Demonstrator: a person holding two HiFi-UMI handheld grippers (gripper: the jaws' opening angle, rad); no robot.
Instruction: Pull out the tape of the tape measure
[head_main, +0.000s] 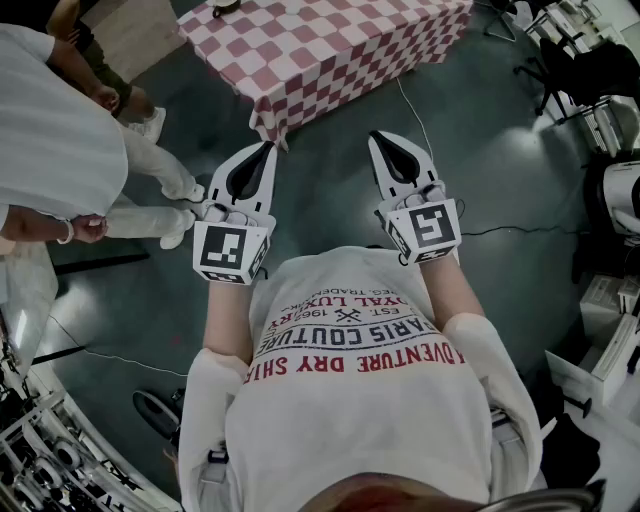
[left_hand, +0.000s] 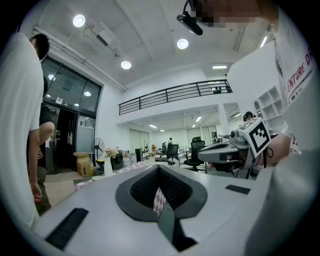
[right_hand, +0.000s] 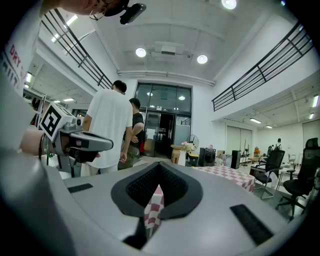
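No tape measure can be made out in any view. A small dark object (head_main: 225, 8) lies at the far edge of the red-and-white checkered table (head_main: 330, 50), too small to identify. My left gripper (head_main: 268, 150) and right gripper (head_main: 377, 137) are held side by side in front of the person's chest, roughly level and pointing towards that table. Both are shut with nothing between the jaws. In the left gripper view the jaws (left_hand: 159, 169) meet, with checkered cloth showing through the slit below. The right gripper view shows its own jaws (right_hand: 159, 165) closed the same way.
Two people stand at the left, one in white (head_main: 50, 130). Office chairs (head_main: 585, 70) and equipment stand at the right. A thin cable (head_main: 415, 110) runs across the dark floor. Racks (head_main: 40, 440) line the near left.
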